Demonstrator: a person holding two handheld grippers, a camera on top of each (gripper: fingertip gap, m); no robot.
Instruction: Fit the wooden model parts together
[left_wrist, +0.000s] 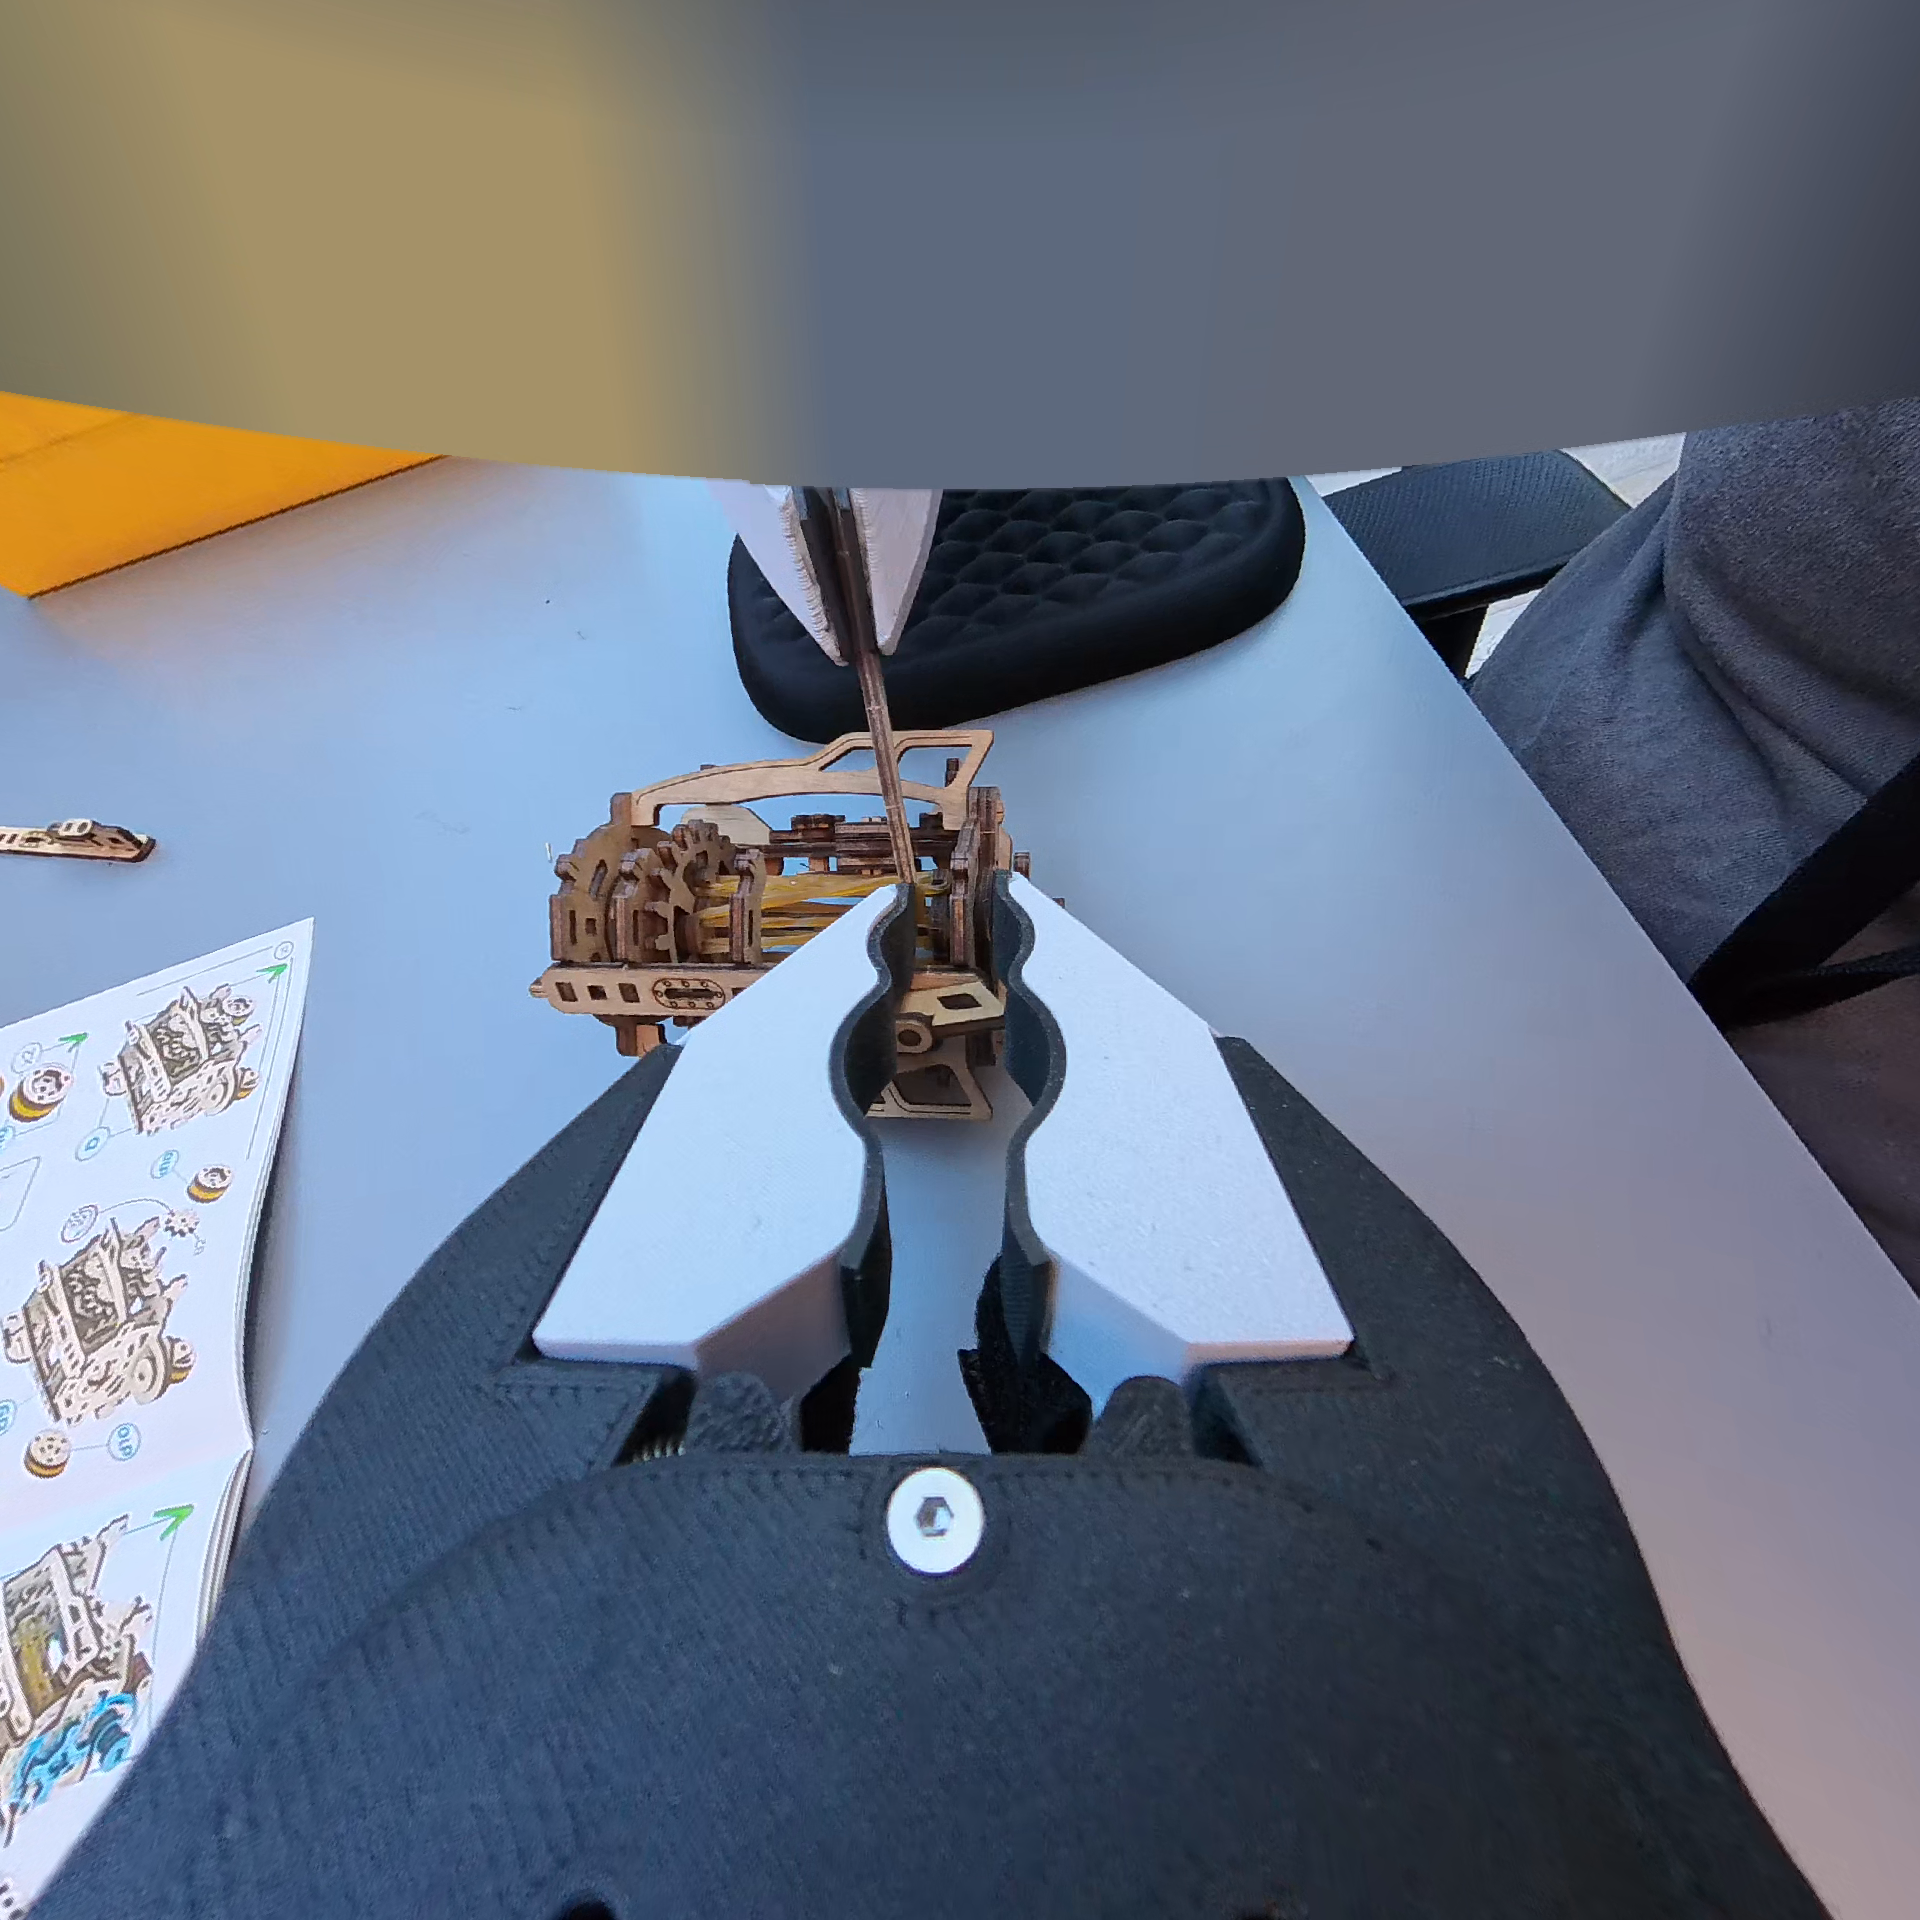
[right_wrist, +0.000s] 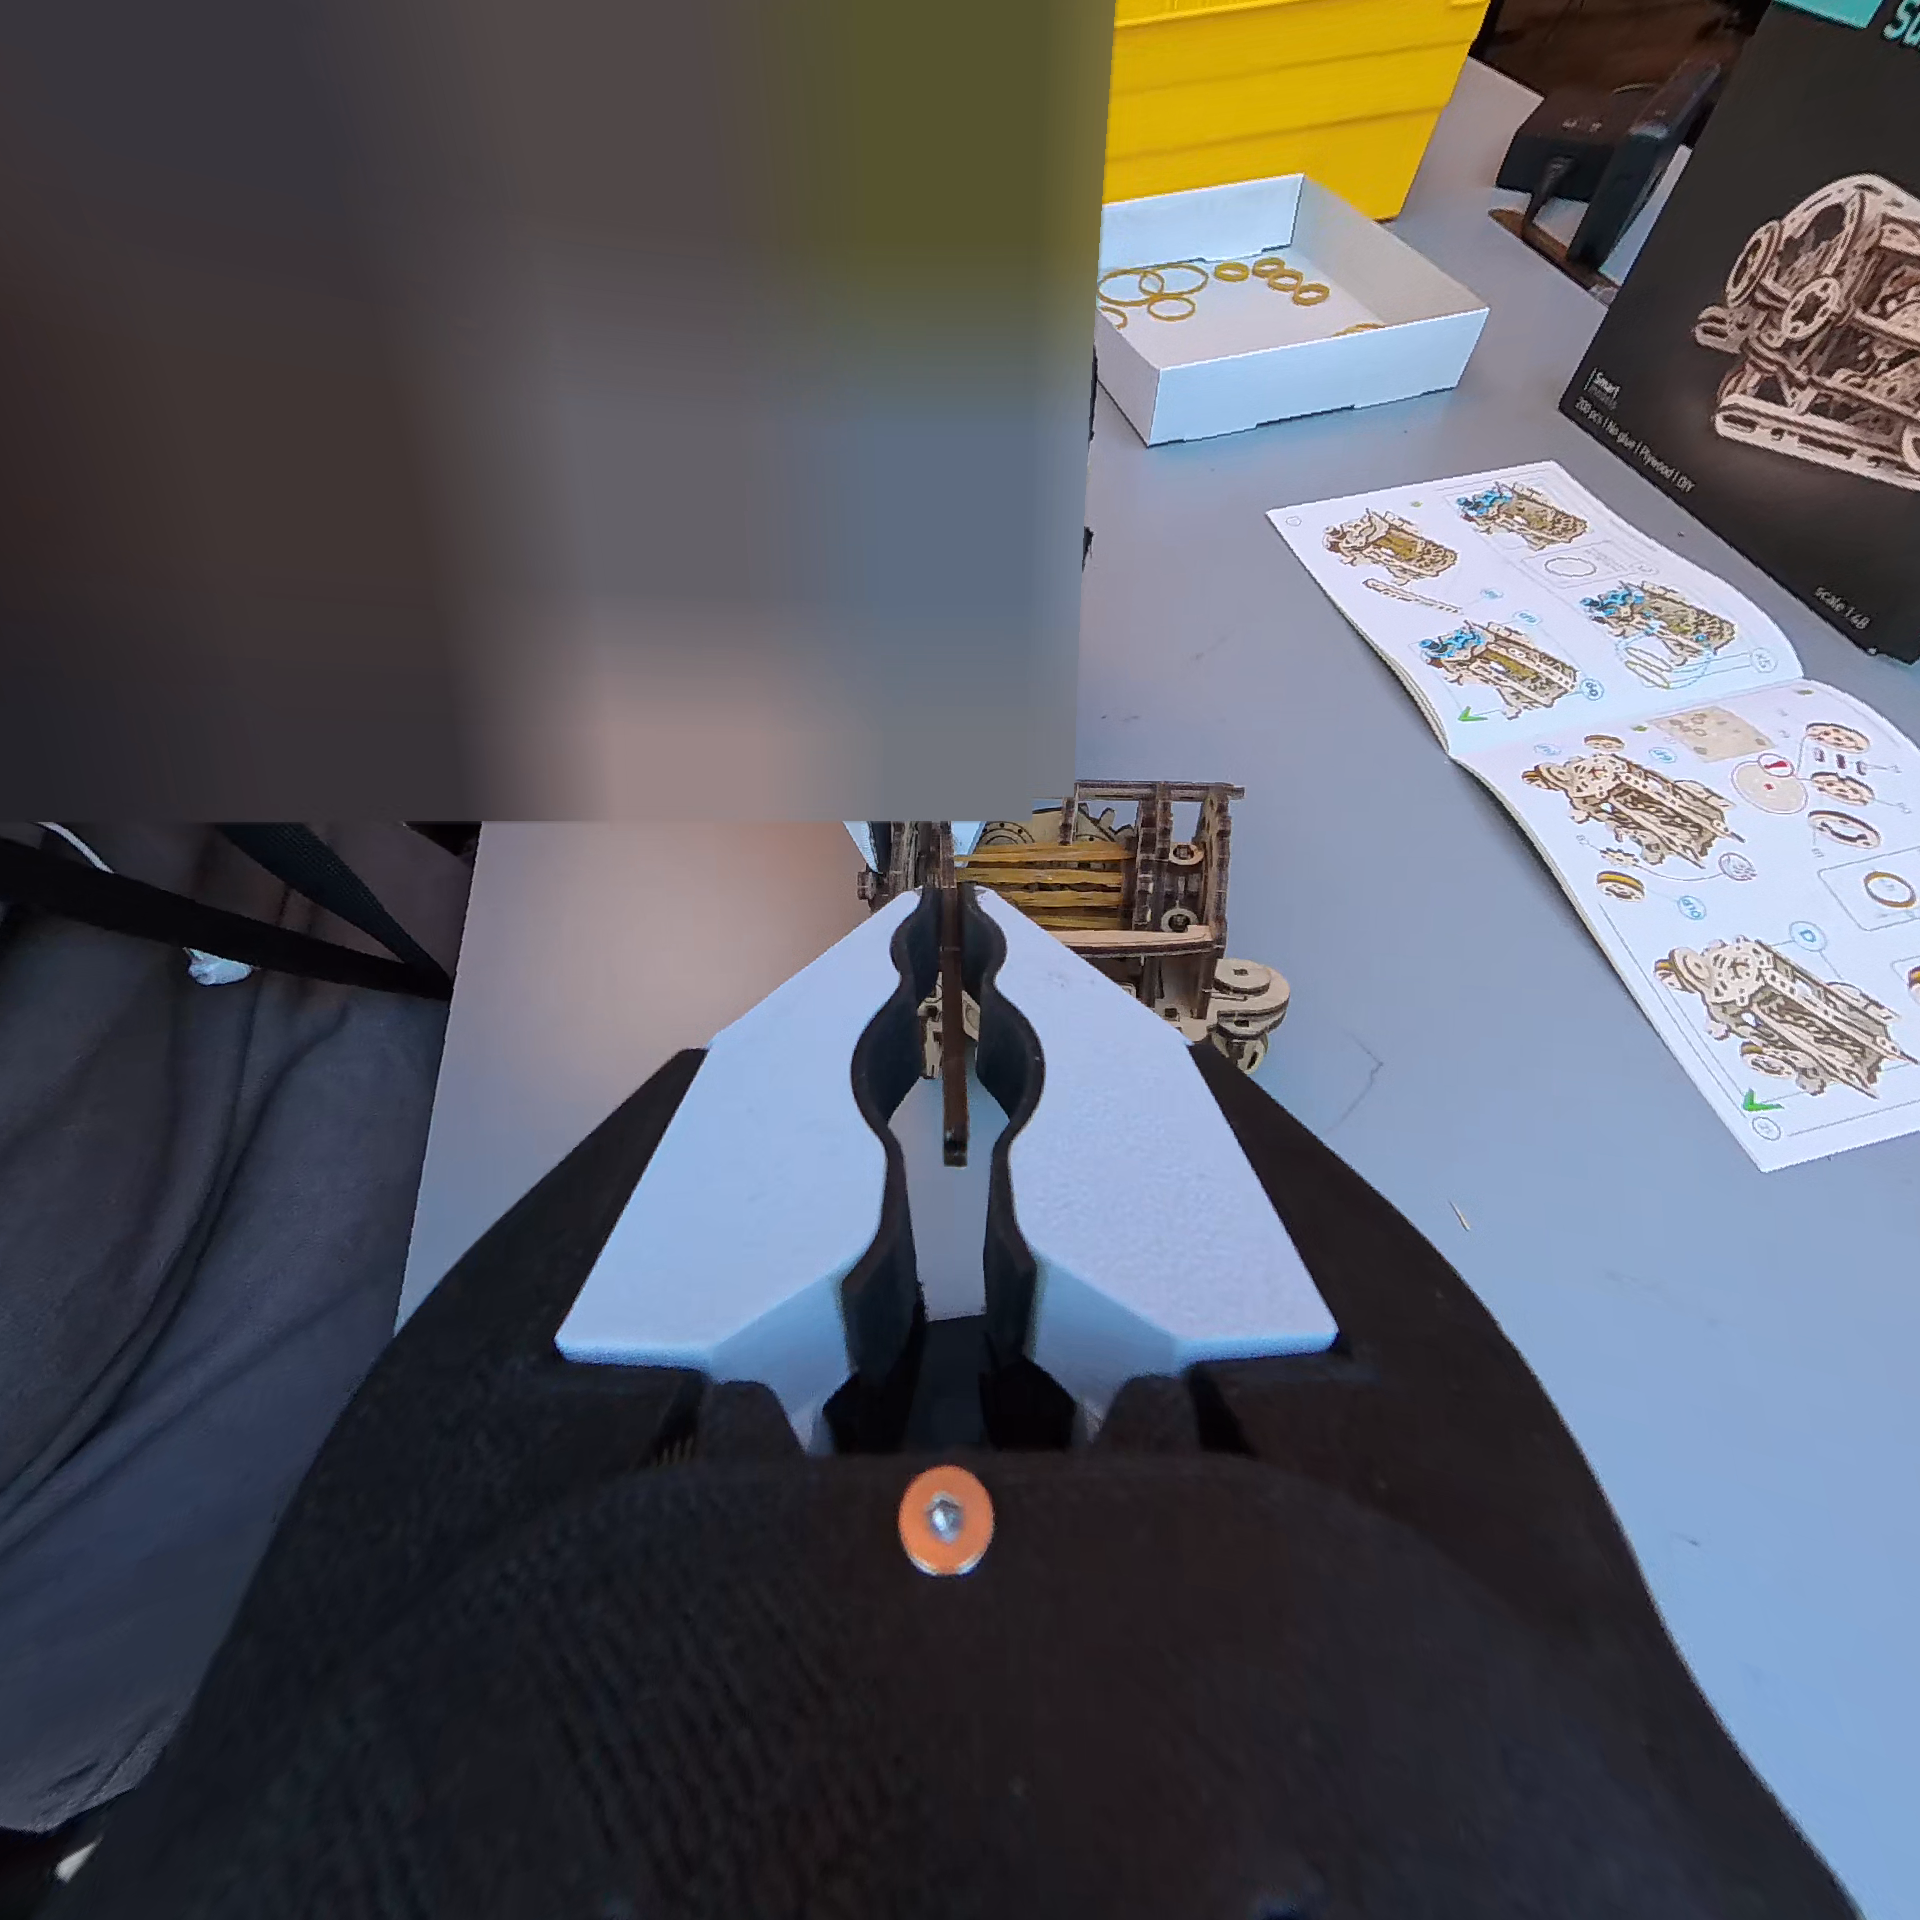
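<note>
Wooden model (left_wrist: 774, 914): sitting on the grey desk (left_wrist: 312, 727), well in from its edges, gears and yellow rubber bands showing inside its frame.

Thin wooden strip (left_wrist: 883, 758): being carried edge-on by the right gripper (left_wrist: 854, 649), its lower end reaching down into the model's frame near the rubber bands; whether it is already seated in a slot I cannot tell.

Right gripper jaws: closing narrowly on the strip, which is running lengthwise between the pads in the right wrist view (right_wrist: 952, 1039).

Left gripper (left_wrist: 951, 894): standing at the near end of the model with its jaws narrow and a small gap between them; they are framing the model's end panel, but whether the pads are pressing it or only flanking it I cannot tell.

Doing the step well: judging from this, the strip wants to be kept in line with its slot and pushed straight along its own length, since so thin a piece is likely to bend or snap if levered sideways; the left gripper should be steadying the frame against that push, clear of the bands.

Instruction booklet (right_wrist: 1621, 790): lying open towards the desk's edge beside the model.

Loose wooden piece (left_wrist: 78, 840): lying apart on the desk.
</note>
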